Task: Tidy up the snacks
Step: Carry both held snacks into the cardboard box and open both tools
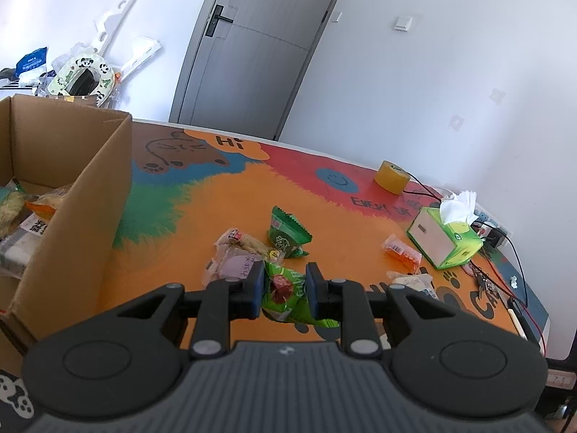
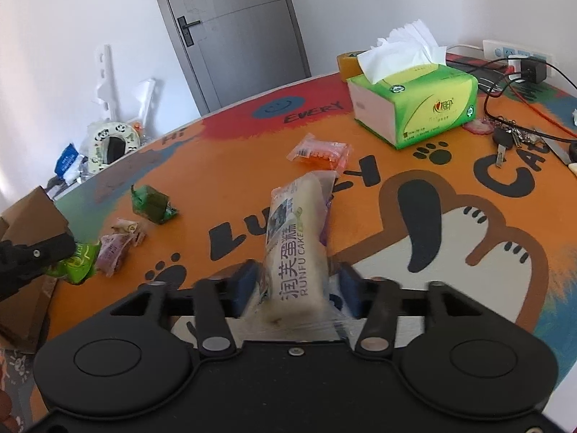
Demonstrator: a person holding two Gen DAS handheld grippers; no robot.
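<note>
My left gripper [image 1: 285, 281] is shut on a light green snack packet [image 1: 288, 288] just above the colourful table mat [image 1: 223, 195]. Right ahead of it lie a purple packet [image 1: 234, 265], a pale packet [image 1: 245, 241] and a dark green packet [image 1: 286, 232]. My right gripper [image 2: 297, 281] stands open around a long white cake pack [image 2: 294, 231]; its right pad stays clear of the pack. An orange packet [image 2: 321, 151] lies beyond the cake. The left gripper [image 2: 68, 245] with its green packet [image 2: 77, 263] shows at the left edge of the right wrist view.
An open cardboard box [image 1: 72, 198] with several snacks inside stands at the left. A green tissue box [image 2: 414, 104], a tape roll [image 1: 391, 176], keys [image 2: 505, 137] and cables [image 2: 523, 97] crowd the table's right side. A grey door [image 1: 252, 47] is behind.
</note>
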